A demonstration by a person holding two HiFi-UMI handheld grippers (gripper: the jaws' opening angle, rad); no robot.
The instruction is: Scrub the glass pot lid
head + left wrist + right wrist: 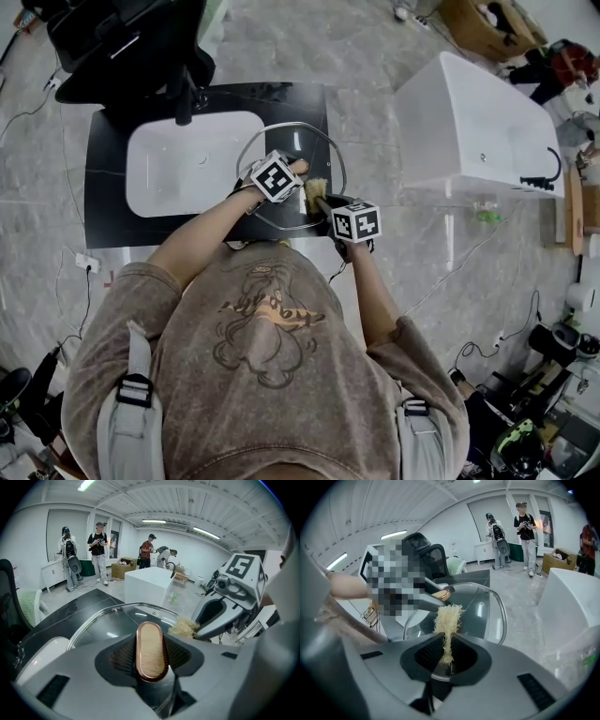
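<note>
Black tabletop, seen from above, with the person standing at its near edge. A white tub stands on the floor beyond the tabletop's right edge, well apart from it. A black chair sits at the far edge, towards the left corner. A white basin is sunk into the left and middle of the tabletop.

The lid, round clear glass with a metal rim, lies over the right part of the tabletop, just beside the basin. Its right rim reaches past the right edge. Whether it rests on the tabletop or is raised off it cannot be told.

Left gripper: jaws pressed on the two long sides of the knob. This is an oval wooden knob with a copper-coloured rim, fixed at the lid's centre.

Right gripper: jaws pinching the lower end of a scrubber, a tuft of pale straw-like fibre. The gripper comes in from the near right corner and lies close beside the left gripper. The scrubber's free end stands over the glass just beside the knob, on its near-right side. Contact with the glass cannot be confirmed.

Several people stand on the floor beyond the tabletop's far side.
</note>
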